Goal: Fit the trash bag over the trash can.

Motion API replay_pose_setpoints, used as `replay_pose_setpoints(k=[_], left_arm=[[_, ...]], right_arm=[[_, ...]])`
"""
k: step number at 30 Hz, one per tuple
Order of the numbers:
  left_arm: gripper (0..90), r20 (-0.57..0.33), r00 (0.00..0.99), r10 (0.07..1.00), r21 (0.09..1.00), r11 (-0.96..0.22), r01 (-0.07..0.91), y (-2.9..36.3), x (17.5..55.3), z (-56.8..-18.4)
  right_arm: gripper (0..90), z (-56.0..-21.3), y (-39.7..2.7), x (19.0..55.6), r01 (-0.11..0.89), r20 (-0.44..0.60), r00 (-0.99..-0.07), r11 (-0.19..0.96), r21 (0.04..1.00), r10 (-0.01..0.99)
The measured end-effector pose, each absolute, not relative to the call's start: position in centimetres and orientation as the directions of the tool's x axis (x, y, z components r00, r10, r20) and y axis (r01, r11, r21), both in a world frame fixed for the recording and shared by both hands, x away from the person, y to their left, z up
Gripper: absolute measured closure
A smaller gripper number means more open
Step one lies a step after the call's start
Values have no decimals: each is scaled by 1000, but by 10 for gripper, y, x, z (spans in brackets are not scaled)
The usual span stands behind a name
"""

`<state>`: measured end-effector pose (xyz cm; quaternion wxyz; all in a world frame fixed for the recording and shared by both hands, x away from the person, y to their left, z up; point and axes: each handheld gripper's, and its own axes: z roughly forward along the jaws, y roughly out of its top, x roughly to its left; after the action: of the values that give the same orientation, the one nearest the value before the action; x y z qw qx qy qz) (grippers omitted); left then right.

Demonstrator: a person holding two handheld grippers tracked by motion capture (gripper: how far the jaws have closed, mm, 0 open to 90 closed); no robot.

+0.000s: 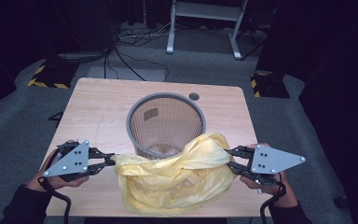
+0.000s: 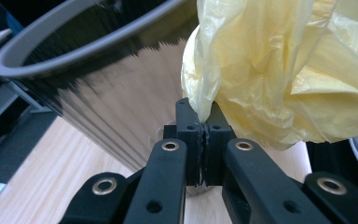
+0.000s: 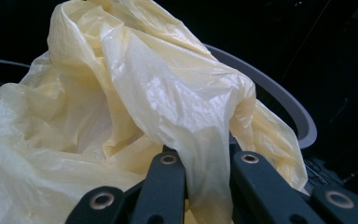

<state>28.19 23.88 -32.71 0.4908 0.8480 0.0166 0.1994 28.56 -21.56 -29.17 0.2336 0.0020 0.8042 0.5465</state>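
Dark grey carpet surrounds a light wooden table (image 1: 98, 112), with loose black cables (image 1: 130, 35) and the legs of a grey metal stand (image 1: 204, 28) on the floor beyond its far edge, and yellow-and-black striped blocks (image 1: 46, 77) near the two far corners. A round dark grommet (image 1: 194, 96) sits in the tabletop just behind a grey mesh wastebasket (image 1: 165, 122), which stands upright near the middle of the table. Between the person and that basket hangs a crumpled yellow plastic bag (image 1: 172, 175), stretched across the near half of the table; part of it drapes against the basket's near rim and hides the near wall. The left gripper (image 1: 109, 161) is clamped tight on the bag's left edge, and in the left gripper view a thin fold of yellow film (image 2: 205, 109) is pinched between the closed jaws, with the basket's ribbed wall (image 2: 121, 121) just beyond. The right gripper (image 1: 228, 157) is likewise closed on the bag's right edge; in the right gripper view the film (image 3: 168, 107) spills over its jaws and blocks most of the basket, leaving an arc of grey rim (image 3: 284, 107) visible.
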Motion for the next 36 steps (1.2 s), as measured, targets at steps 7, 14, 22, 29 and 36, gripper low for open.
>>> replay_pose_setpoints(k=[7,14,22,29,36], left_arm=[[882,357,904,236,834,-516,-194,240,279,-315],[882,366,884,292,843,-506,-182,243,287,-306],[881,370,864,342,852,-495,-169,244,298,-301],[881,352,857,376,864,-483,-143,247,308,-298],[881,312,853,419,883,-459,-98,247,323,-304]], right_arm=[[862,-278,-216,279,-294,-405,-877,380,877,257],[862,-270,-216,290,-283,-410,-859,383,879,306],[862,-265,-209,311,-252,-389,-855,383,889,342],[855,-262,-203,330,-181,-336,-856,380,907,393],[828,-267,-193,351,-81,-278,-843,400,913,461]])
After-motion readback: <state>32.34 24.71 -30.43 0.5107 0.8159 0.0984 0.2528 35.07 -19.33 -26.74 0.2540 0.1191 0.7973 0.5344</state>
